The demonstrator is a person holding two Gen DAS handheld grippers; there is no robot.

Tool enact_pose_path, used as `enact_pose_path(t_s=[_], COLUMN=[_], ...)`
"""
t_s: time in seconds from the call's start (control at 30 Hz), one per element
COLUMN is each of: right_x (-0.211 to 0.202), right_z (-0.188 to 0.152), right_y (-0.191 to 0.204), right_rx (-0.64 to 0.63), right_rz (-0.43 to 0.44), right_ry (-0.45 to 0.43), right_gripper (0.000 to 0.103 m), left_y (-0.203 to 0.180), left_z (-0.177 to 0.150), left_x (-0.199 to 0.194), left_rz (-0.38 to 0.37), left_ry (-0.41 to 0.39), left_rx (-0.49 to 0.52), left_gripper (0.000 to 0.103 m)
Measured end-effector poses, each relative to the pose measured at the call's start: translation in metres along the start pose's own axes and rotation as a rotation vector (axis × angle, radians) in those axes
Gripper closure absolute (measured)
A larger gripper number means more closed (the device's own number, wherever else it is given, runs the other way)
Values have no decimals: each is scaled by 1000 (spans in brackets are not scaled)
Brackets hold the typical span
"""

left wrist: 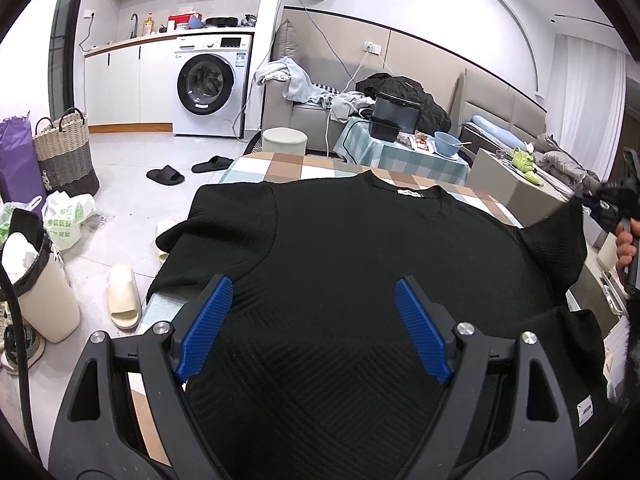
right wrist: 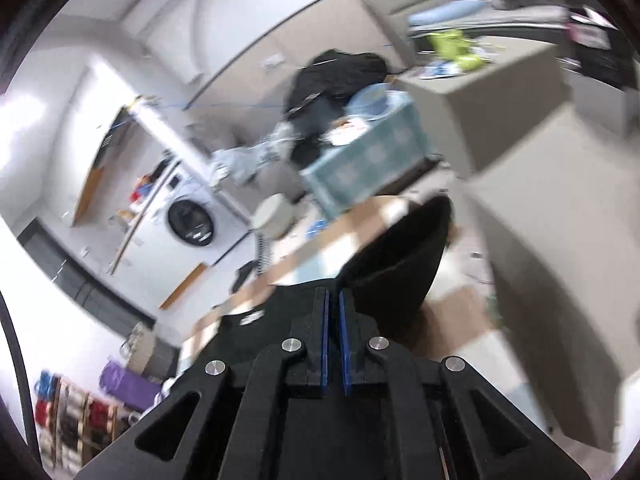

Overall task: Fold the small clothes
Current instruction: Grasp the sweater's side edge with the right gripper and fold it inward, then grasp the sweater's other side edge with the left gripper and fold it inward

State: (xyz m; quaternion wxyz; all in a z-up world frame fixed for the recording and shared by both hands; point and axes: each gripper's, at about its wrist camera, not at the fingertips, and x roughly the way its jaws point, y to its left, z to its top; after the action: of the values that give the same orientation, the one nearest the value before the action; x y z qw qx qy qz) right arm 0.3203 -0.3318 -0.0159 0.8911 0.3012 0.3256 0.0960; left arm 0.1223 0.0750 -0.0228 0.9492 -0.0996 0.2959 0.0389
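Note:
A black ribbed T-shirt (left wrist: 352, 248) lies spread front-up on the checked table (left wrist: 276, 164), collar towards the far edge. My left gripper (left wrist: 314, 288) hovers open over the shirt's lower middle, its blue pads (left wrist: 208, 320) wide apart with nothing pinched. At the far right my right gripper (left wrist: 600, 200), held by a hand (left wrist: 624, 240), is shut on the shirt's right sleeve (left wrist: 568, 232), which is drawn up into a peak. The right wrist view is blurred by motion; there the right gripper (right wrist: 334, 296) has its pads almost together, and the black sleeve (right wrist: 400, 264) stands up just beyond the tips.
Past the table stand a low table with a teal cloth (left wrist: 400, 152), a round stool (left wrist: 284, 140) and a sofa heaped with clothes (left wrist: 304, 80). On the floor at left are a washing machine (left wrist: 208, 84), a woven basket (left wrist: 64, 152), a bin (left wrist: 44, 288) and slippers (left wrist: 124, 296).

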Motion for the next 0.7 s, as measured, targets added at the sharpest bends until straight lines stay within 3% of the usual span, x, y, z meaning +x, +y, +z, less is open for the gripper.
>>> enact_pose_path(t_s=[0.07,0.17,0.23,0.3,0.37,0.47,0.6,0.7], right_x=[24,67,66,57,49,50,64,51], right_z=[-13,-38,-50,-54,-61,-83,-127,-141], right_y=[32,65,72,69,56,29,-1,-7], right_rx=[-39,-72,-88,-129,-175,-203,-231,-247], right_rz=[51,129,180,126,2,-126,-178,-234], right_ry=[52,213,239,211,218,293,451,420], right_gripper=[98,81,80,74,66,66,66,68], left_y=[-1,-3,-4,-3,-2,-1,5,24], left_z=[1,2,2,2,1,1,3,6], left_x=[0,-1,-2,-3,-3,0,6,11], left_rz=[-4,-6,-1,-4,-4,-9,16,63], left_ry=[-3,-3,-3,-6,-6,3,24,37], left_rx=[5,17,22,20,16,5,-18,-92], left_gripper=[21,21,21,21,21,21,20,20])
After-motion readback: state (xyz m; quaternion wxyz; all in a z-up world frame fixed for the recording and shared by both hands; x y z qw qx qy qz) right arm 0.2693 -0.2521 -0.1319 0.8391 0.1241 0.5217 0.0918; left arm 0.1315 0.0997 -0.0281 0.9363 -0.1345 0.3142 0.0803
